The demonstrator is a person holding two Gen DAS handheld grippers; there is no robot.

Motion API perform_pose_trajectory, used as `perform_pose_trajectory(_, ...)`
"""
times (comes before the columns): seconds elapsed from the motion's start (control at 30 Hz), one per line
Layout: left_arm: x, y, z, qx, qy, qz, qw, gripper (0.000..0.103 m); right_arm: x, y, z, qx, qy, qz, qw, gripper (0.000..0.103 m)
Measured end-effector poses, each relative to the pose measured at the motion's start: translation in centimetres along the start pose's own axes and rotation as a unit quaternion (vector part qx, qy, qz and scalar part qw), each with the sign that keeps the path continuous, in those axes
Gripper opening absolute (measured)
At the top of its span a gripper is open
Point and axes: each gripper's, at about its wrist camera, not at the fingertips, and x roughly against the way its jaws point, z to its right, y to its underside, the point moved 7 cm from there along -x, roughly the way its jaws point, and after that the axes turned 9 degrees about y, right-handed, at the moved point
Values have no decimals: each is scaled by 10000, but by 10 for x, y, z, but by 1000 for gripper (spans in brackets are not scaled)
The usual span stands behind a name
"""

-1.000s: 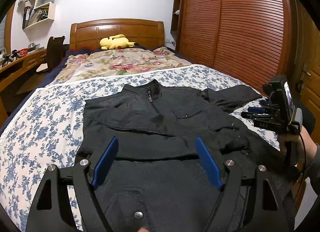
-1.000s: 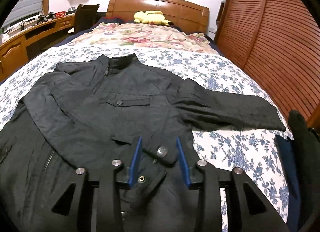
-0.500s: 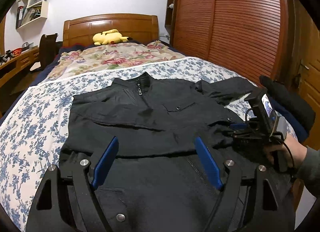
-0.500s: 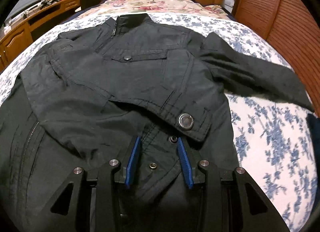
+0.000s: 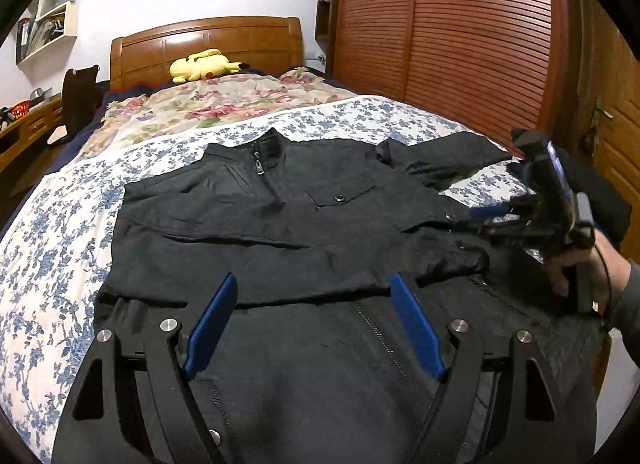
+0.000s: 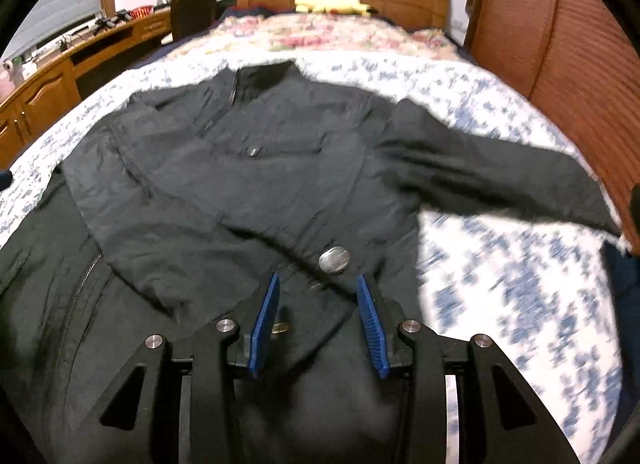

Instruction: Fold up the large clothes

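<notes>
A black jacket [image 5: 280, 224] lies face up on the bed, collar toward the headboard, one sleeve folded across its chest and the other sleeve [image 6: 500, 180] stretched out to the right. My left gripper [image 5: 314, 284] is open and empty over the jacket's lower front, near the zip. My right gripper [image 6: 318, 282] is open just short of the folded sleeve's cuff with its metal snap [image 6: 334, 258]. The right gripper also shows in the left wrist view [image 5: 480, 216] at the jacket's right edge, held by a hand.
The bed has a blue-flowered sheet [image 5: 52, 224] and a floral quilt [image 5: 224, 104] with a yellow plush toy [image 5: 202, 64] at the wooden headboard. Wooden wardrobe doors [image 5: 440, 44] line the right side. A desk [image 6: 80, 64] and chair stand left.
Both grippers have moved in closer over the jacket's lower part. The right gripper has dropped low to the cuff at the jacket's right edge and is still moving; its view is blurred.
</notes>
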Motion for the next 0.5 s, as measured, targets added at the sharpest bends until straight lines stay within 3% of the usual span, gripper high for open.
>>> perform_pose_trajectory(0.2,-4,2,7,-41,76,-31,10000,80,0,-12,60,-401,382,32,9985,63)
perform_pose_trajectory(0.5,-13,-1,11,-49,157,-91,9998,80,-56,-31,138,-1196,855,-310,9887,63)
